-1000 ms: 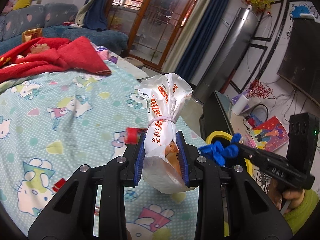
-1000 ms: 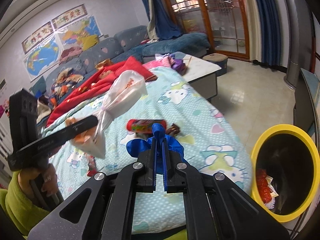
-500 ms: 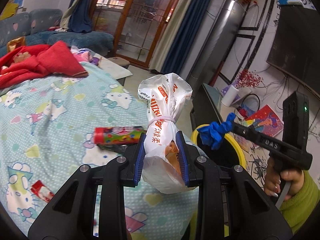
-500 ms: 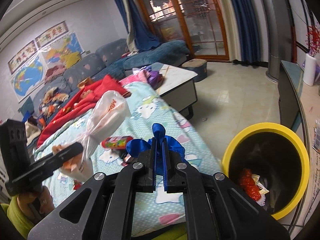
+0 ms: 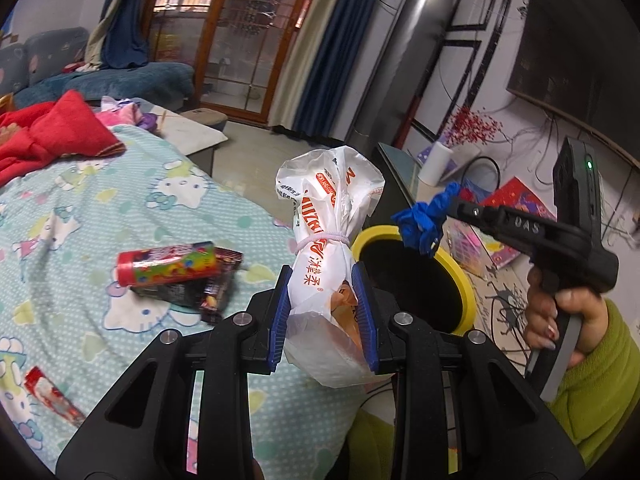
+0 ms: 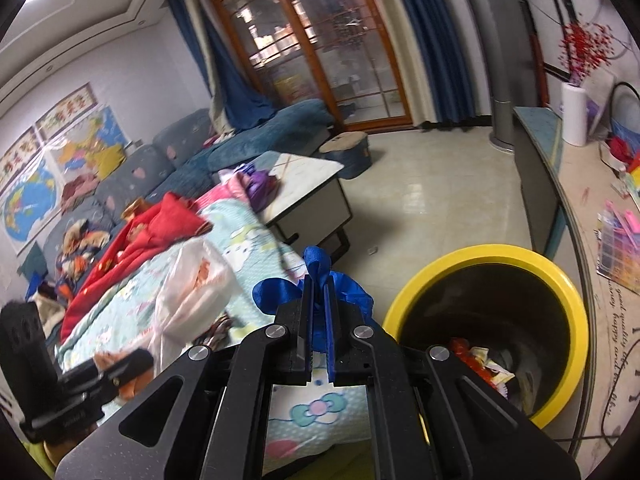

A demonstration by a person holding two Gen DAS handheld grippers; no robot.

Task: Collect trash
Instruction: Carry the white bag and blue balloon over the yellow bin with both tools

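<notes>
Bin (image 6: 476,254) trash, perhaps wrappers, shows only by right tongs (image 6: 319,330).

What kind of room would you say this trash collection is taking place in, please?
Most likely a home living room: a blue sofa stands before glazed wooden doors, a wall-mounted TV hangs opposite, and a Hello Kitty blanket holds wrappers beside a yellow bin.

One tied plastic bag (image 5: 328,256), one blue scrap (image 5: 424,220), one yellow bin (image 6: 496,328), one candy tube (image 5: 168,266), two wrappers (image 5: 218,284)
</notes>
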